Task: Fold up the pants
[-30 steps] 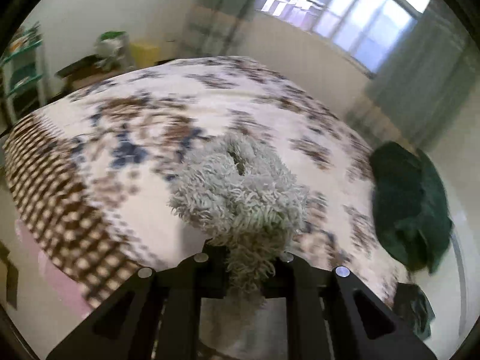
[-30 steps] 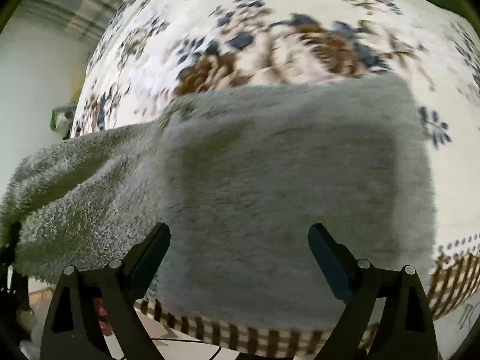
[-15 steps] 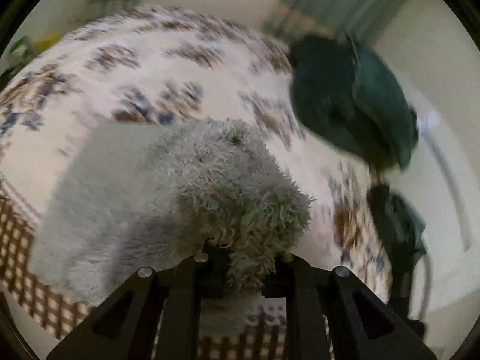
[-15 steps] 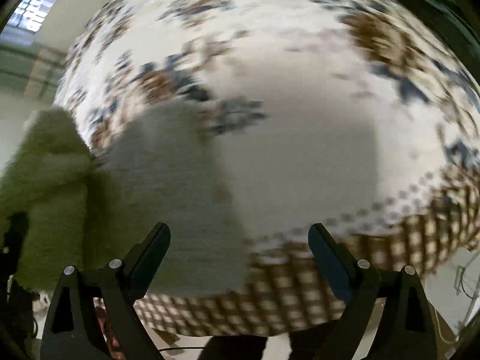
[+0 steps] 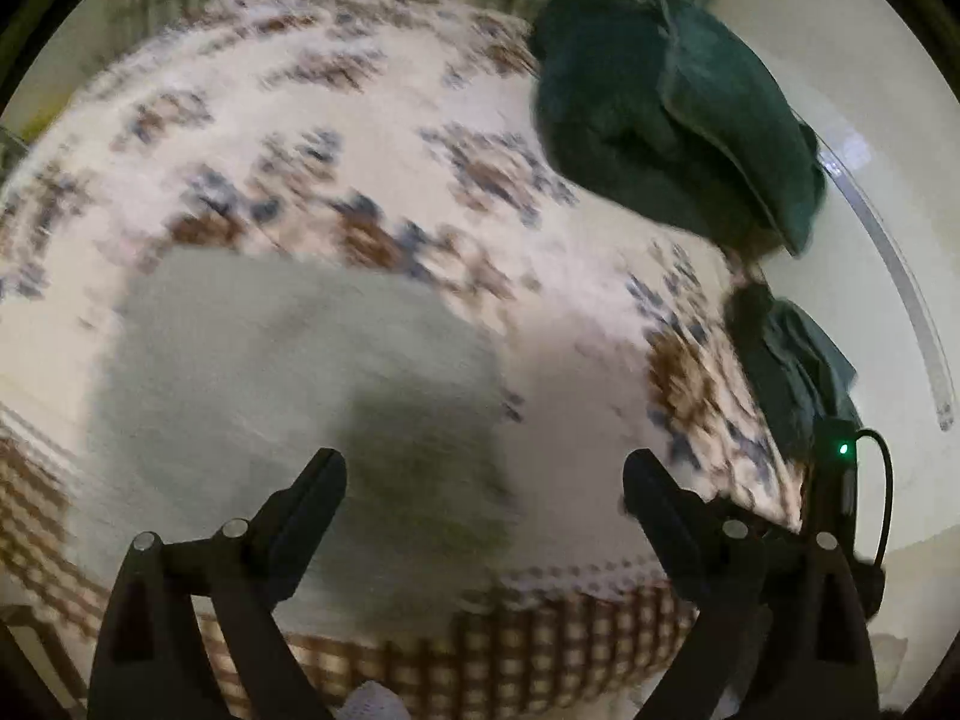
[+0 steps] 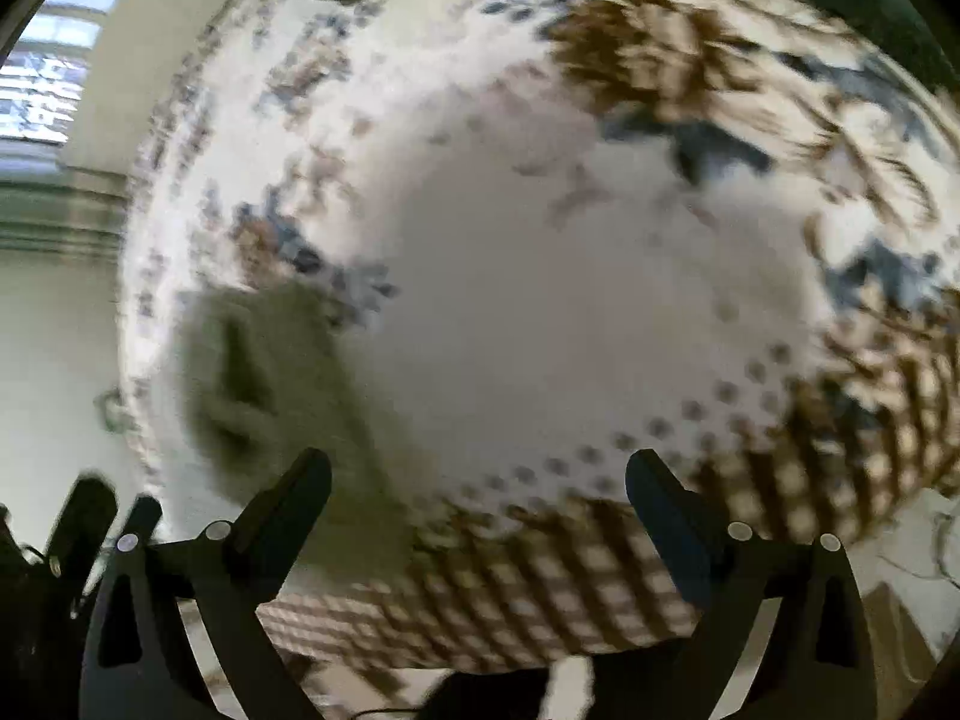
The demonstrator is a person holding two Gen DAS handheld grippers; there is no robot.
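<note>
Lying folded on the bed near its checked front edge, pants released, likely close to done; perhaps only tidying left. Left gripper fingers wide apart, empty; right gripper the same. Dark green clothes beyond the pants only from left; window only from right.

Left gripper jaws spread wide, holding nothing; right gripper likewise spread and unloaded
</note>
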